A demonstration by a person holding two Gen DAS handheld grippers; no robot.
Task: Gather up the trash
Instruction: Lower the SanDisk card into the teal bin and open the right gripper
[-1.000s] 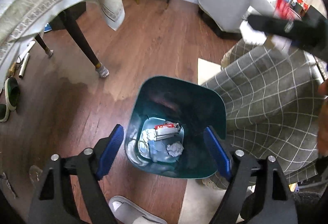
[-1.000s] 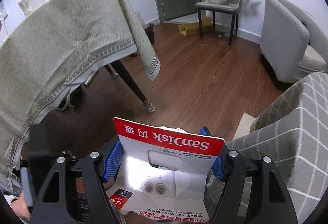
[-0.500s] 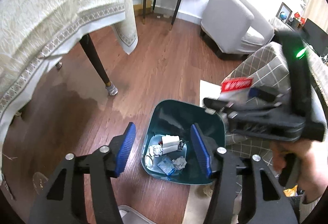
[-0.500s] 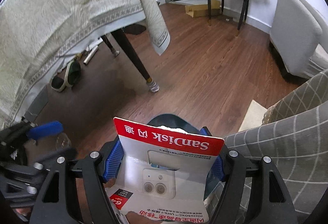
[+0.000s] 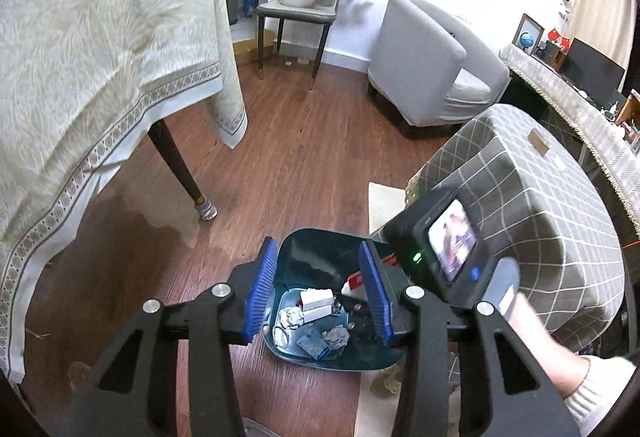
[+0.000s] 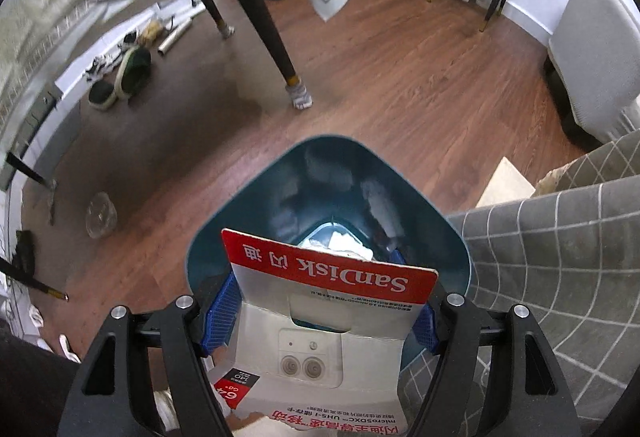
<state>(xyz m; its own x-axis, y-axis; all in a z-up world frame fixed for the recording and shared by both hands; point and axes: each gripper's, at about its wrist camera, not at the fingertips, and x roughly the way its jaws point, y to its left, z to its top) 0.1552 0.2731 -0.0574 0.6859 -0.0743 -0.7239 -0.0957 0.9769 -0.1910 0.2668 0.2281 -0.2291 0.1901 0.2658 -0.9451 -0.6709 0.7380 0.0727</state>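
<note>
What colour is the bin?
Dark teal bin, clearest in the right wrist view.

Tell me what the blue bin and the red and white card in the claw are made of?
The bin looks like glossy plastic: smooth walls with shiny reflections. The card looks like thin printed cardboard: flat, with a torn bottom edge and a cut-out hanging slot.

Red-white SanDisk pkg (image 6: 332, 311) upright over teal bin (image 6: 400, 177), apparently part-filled.

Bin (image 5: 304, 249) on floor (image 5: 304, 141), between table (image 5: 100, 49) and sofa (image 5: 532, 173).
</note>
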